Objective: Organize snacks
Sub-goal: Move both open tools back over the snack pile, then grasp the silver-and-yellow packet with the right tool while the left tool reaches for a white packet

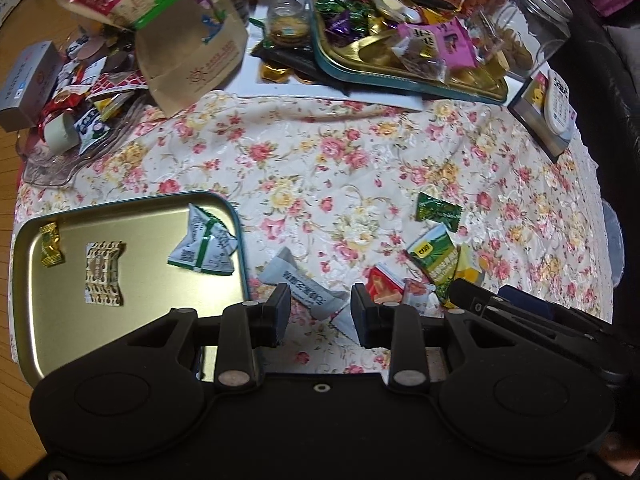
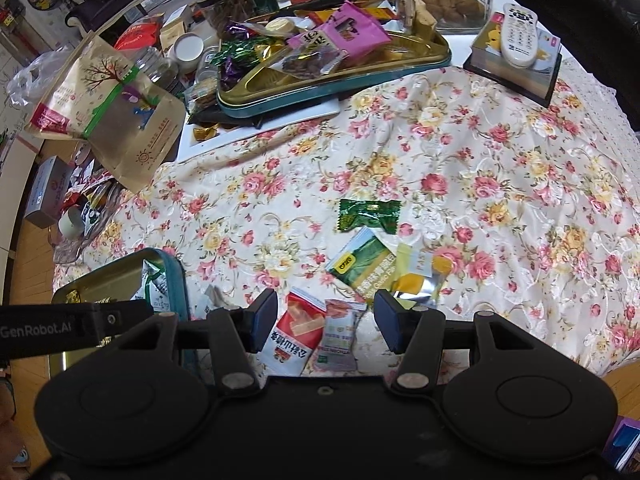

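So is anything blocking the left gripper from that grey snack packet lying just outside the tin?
Nothing visible. The left gripper hangs open over the grey packet, which lies bare on the floral cloth beside the gold tin.

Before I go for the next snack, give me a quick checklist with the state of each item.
1. Left gripper jaws open and empty: ok.
2. Right gripper jaws open and empty: ok.
3. Grey packet lies between the left fingers' line, on the cloth, not gripped: ok.
4. Red packet and the pale packet beside it overlap under the right gripper; clean single pick: cannot tell.
5. Tin tray has bare floor for more: ok.
6. The grippers sit close side by side; clearance: cannot tell.
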Demonstrator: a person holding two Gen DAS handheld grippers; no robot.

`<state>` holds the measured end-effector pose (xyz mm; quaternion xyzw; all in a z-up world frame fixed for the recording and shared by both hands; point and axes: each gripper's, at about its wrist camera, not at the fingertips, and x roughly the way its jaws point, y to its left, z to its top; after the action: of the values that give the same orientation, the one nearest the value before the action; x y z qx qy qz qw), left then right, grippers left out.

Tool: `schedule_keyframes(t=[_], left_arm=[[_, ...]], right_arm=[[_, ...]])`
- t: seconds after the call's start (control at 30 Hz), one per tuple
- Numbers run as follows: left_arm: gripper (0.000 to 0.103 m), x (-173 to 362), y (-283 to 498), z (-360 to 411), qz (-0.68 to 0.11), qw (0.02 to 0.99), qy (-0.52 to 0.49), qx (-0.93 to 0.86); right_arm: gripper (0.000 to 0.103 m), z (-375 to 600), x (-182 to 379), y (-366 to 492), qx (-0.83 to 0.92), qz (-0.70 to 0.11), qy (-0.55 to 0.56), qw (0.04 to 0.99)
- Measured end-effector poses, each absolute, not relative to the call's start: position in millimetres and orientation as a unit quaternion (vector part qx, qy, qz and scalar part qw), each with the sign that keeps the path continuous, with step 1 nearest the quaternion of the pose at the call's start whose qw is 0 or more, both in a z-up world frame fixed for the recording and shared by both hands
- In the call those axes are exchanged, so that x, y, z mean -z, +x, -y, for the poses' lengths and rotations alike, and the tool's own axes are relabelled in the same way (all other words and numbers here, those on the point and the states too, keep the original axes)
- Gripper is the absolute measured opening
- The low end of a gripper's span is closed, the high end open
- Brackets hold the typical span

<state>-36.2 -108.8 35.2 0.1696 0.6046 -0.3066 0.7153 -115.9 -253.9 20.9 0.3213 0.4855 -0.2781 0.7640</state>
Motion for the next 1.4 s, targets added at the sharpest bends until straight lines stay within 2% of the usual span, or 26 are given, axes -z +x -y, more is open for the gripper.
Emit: schedule_keyframes(t=[0.9,1.4], left_arm=[[0.042,-10.7,-63.3,169.4,-0.618,0.685,0.203,0.329],[0.041,-1.5,-29.2,168.4,-0.635,0.688,0.148,0.319]], right_arm=[[0.057,302.9,-10.5,-155.9,0.309,-0.46,0.386,0.738],[0.057,324.7,6.0,-154.3,0.334,-0.451,0.411,0.718]])
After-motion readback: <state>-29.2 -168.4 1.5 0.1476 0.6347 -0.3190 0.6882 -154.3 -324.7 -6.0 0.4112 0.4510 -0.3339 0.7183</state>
